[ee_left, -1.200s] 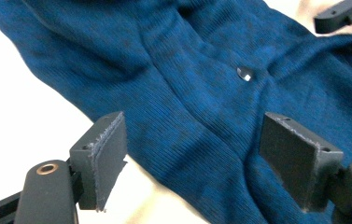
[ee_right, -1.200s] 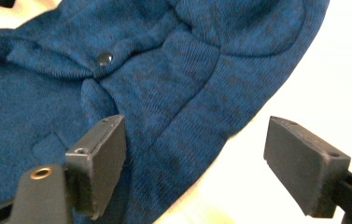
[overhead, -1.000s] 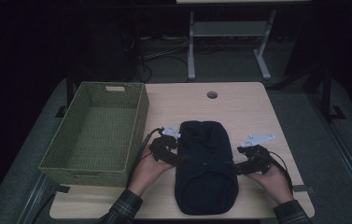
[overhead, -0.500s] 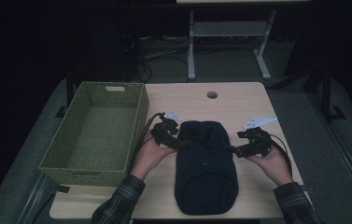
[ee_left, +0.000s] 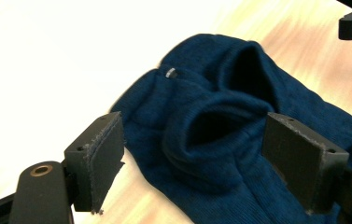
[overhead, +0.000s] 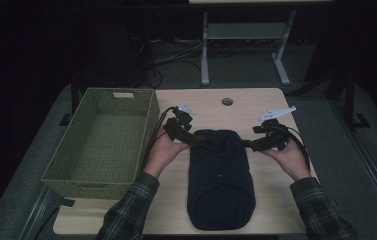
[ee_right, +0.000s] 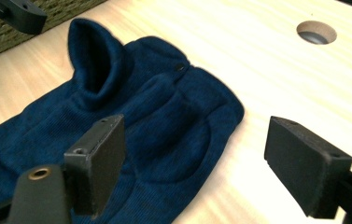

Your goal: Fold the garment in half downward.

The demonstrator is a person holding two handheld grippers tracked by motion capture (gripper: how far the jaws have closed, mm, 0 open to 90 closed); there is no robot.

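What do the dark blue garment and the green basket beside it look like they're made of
The garment looks like a soft knit, perhaps wool or cotton: fine ribs run across its matte dark blue surface and the openings fold loosely. The basket seems woven from olive-green fibre or cord, with a regular plaited texture on walls and floor.

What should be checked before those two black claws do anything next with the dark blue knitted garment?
1. Left gripper jaws open: ok.
2. Right gripper jaws open: ok.
3. Dark blue knitted garment lying on the light wooden table, not clamped: ok.
4. Garment flat: not ok, one sleeve opening stands up.
5. Green woven basket has room: ok.
6. Garment within both grippers' reach: ok, apparently.
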